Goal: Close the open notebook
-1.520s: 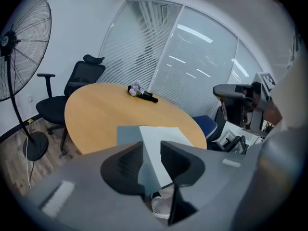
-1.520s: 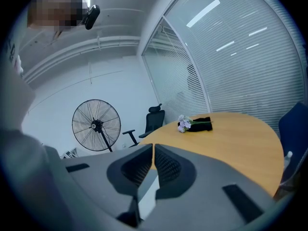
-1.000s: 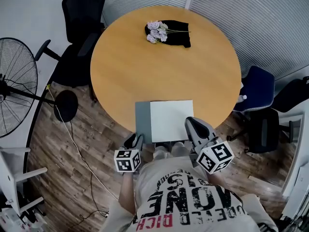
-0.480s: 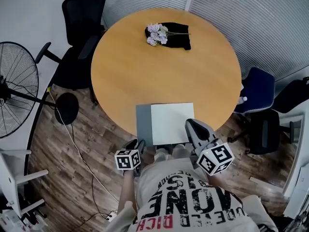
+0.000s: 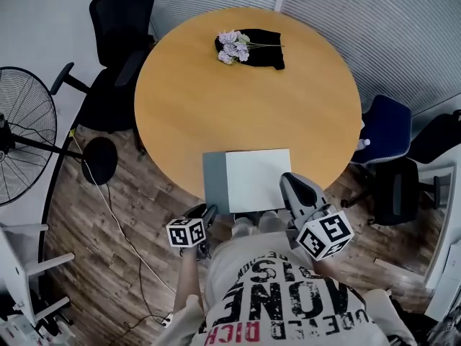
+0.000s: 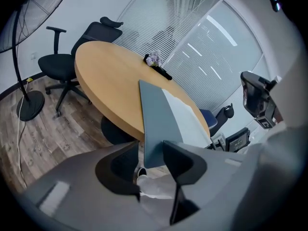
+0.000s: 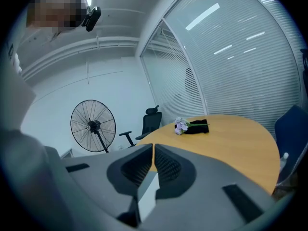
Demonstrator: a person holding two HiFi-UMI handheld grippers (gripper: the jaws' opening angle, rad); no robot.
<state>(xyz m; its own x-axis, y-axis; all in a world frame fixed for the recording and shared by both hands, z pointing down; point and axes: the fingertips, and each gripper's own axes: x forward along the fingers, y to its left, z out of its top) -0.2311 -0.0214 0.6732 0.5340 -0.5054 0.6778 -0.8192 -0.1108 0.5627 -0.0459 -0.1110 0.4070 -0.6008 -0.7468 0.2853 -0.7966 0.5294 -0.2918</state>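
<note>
The notebook [image 5: 258, 179] lies open on the near edge of the round wooden table [image 5: 216, 107], a grey cover [image 5: 215, 182] at the left and a white page at the right. My left gripper [image 5: 204, 211] hangs just off the table edge by the cover's near left corner. Its jaws have just been opening and stand open. In the left gripper view the grey cover [image 6: 154, 124] reaches in between the tips of the left gripper [image 6: 151, 148], untouched by the pads. My right gripper [image 5: 287, 180] sits at the page's near right corner, and in its own view the right gripper [image 7: 153, 148] is shut.
Purple flowers [image 5: 232, 47] lie on a black cloth [image 5: 268, 50] at the table's far side. A black office chair [image 5: 119, 34] and a standing fan [image 5: 21, 135] are at the left, a blue chair [image 5: 385, 132] at the right. The person's legs are under the near edge.
My left gripper has sunk a little beside the table edge and rolled slightly, its jaws wider. The notebook and the right gripper look the same.
</note>
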